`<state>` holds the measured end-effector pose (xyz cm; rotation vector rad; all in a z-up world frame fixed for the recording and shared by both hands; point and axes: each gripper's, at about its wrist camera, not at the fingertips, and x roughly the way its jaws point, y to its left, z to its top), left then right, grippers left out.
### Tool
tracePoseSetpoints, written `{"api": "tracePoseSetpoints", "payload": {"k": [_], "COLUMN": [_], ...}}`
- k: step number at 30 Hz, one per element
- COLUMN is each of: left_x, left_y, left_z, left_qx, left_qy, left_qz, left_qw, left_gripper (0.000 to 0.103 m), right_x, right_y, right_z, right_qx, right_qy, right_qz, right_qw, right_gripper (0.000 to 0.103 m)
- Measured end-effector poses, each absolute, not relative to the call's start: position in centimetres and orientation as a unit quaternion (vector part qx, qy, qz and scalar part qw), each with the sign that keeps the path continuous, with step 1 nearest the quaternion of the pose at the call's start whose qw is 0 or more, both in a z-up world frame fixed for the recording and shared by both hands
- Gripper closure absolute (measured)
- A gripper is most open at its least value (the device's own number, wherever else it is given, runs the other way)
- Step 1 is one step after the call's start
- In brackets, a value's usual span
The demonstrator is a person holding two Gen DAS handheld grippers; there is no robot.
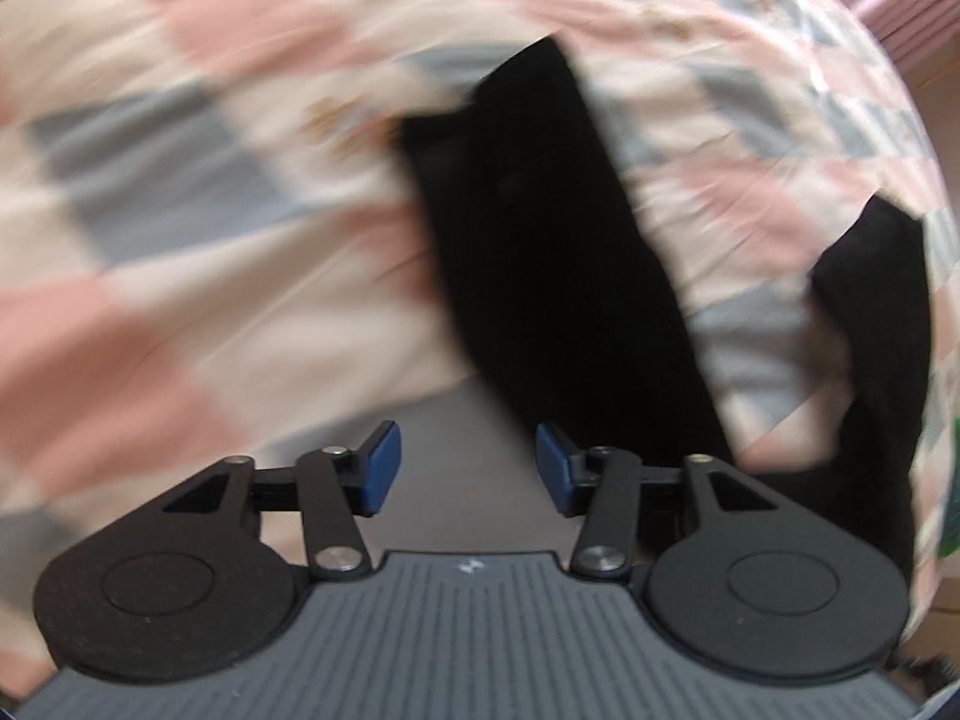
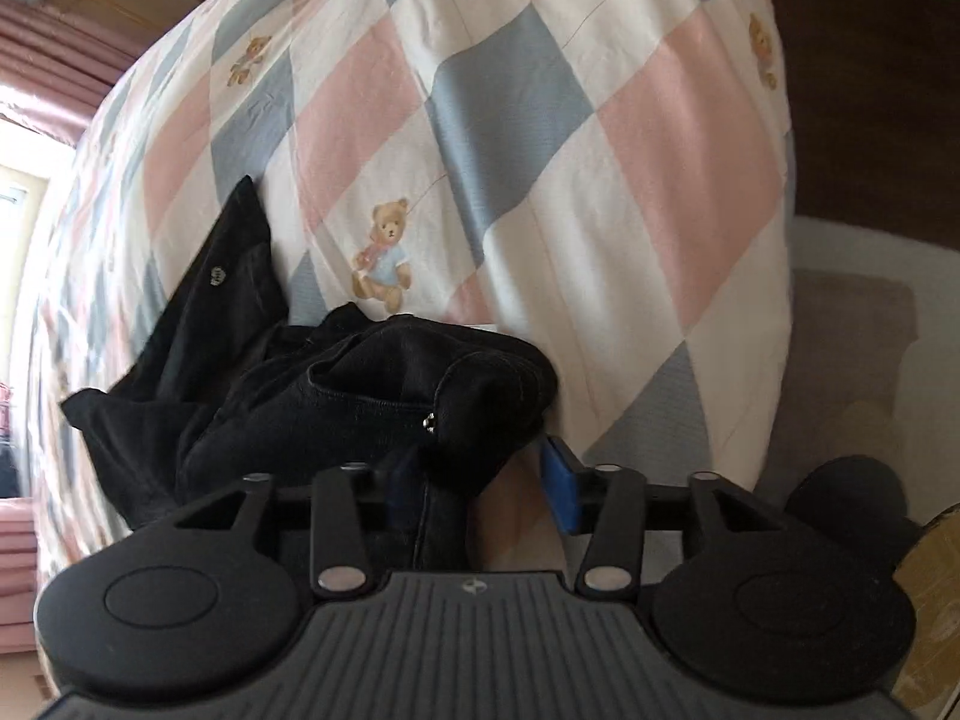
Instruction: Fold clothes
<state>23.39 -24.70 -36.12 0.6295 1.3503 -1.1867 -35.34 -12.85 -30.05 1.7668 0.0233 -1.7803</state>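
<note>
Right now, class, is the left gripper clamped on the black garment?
No: the left gripper is open, the black garment beyond its blue pads.

The black garment is looking like heavy matt cloth, stitched along its seams, with a small shiny metal rivet. The quilt under it is showing smooth, slightly creased cotton. The right gripper is showing matt black plastic, blue rubbery pads and polished metal pins.
</note>
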Motion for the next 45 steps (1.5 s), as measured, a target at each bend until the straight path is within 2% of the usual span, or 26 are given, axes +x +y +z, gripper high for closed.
{"api": "tracePoseSetpoints", "payload": {"k": [1,4,6,9,10,11,12,13,14,17,21,23,24,25,26,27,34,37,39,42,44,45], "left_x": [22.7,20.6,19.2,17.9,17.8,17.7,17.8,18.3,18.8,20.2,21.6,21.9,22.1,22.2,22.3,22.5,23.4,22.0,19.6,16.9,15.4,14.7], "left_y": [-26.3,-31.6,-35.0,-38.4,-39.0,-39.6,-39.6,-38.7,-37.8,-35.1,-30.6,-28.3,-27.1,-25.9,-24.8,-23.6,-15.4,-12.7,-11.5,-9.4,-8.0,-7.4], "left_z": [-35.9,-35.4,-36.2,-38.7,-40.0,-41.2,-42.0,-41.9,-41.8,-40.2,-36.9,-35.8,-35.3,-34.8,-34.3,-33.8,-30.3,-29.3,-29.2,-31.0,-33.1,-34.3], "left_qx": [0.264,0.266,0.307,0.369,0.387,0.404,0.410,0.399,0.387,0.354,0.303,0.280,0.269,0.257,0.246,0.235,0.153,0.128,0.120,0.128,0.164,0.188], "left_qy": [0.574,0.548,0.523,0.512,0.519,0.524,0.531,0.538,0.545,0.550,0.558,0.562,0.564,0.566,0.568,0.570,0.580,0.575,0.565,0.564,0.564,0.563], "left_qz": [-0.514,-0.531,-0.522,-0.490,-0.477,-0.464,-0.456,-0.457,-0.458,-0.466,-0.464,-0.458,-0.455,-0.452,-0.448,-0.445,-0.419,-0.422,-0.435,-0.435,-0.415,-0.401], "left_qw": [0.580,0.590,0.600,0.601,0.595,0.589,0.585,0.586,0.587,0.595,0.618,0.629,0.634,0.640,0.645,0.650,0.682,0.689,0.691,0.690,0.694,0.697], "left_gripper": [0.050,0.034,0.023,0.024,0.029,0.048,0.084,0.098,0.101,0.101,0.100,0.100,0.100,0.100,0.100,0.100,0.100,0.100,0.100,0.097,0.096,0.093], "right_x": [-35.6,-36.5,-36.9,-37.4,-37.6,-37.7,-37.9,-38.2,-38.6,-39.7,-40.3,-39.8,-39.7,-39.6,-39.6,-39.5,-39.6,-41.1,-43.0,-47.6,-50.9,-52.5], "right_y": [-12.8,-12.4,-11.9,-11.1,-10.9,-10.8,-10.8,-10.7,-10.6,-10.6,-11.5,-12.2,-12.8,-13.3,-13.9,-15.1,-25.1,-26.4,-25.3,-22.6,-21.4,-20.8], "right_z": [-30.0,-29.7,-29.9,-30.3,-30.4,-30.6,-30.9,-31.2,-31.6,-33.4,-36.1,-36.8,-36.8,-36.6,-36.5,-35.0,-20.8,-13.8,-11.5,-13.6,-19.5,-22.7], "right_qx": [0.668,0.670,0.673,0.678,0.680,0.682,0.685,0.689,0.694,0.715,0.750,0.757,0.752,0.745,0.737,0.722,0.556,0.467,0.419,0.431,0.505,0.542], "right_qy": [0.005,-0.008,-0.017,-0.030,-0.034,-0.039,-0.049,-0.064,-0.086,-0.146,-0.180,-0.178,-0.165,-0.149,-0.134,-0.125,-0.075,-0.068,-0.061,-0.034,0.003,0.023], "right_qz": [-0.677,-0.678,-0.677,-0.673,-0.671,-0.668,-0.664,-0.660,-0.653,-0.626,-0.581,-0.566,-0.572,-0.581,-0.589,-0.593,-0.584,-0.583,-0.582,-0.614,-0.628,-0.633], "right_qw": [0.310,0.302,0.297,0.295,0.295,0.296,0.295,0.293,0.290,0.274,0.261,0.273,0.283,0.293,0.302,0.335,0.587,0.662,0.694,0.661,0.592,0.553], "right_gripper": [0.051,0.046,0.043,0.034,0.033,0.032,0.031,0.029,0.027,0.025,0.025,0.028,0.036,0.061,0.072,0.078,0.083,0.083,0.083,0.083,0.082,0.078]}}
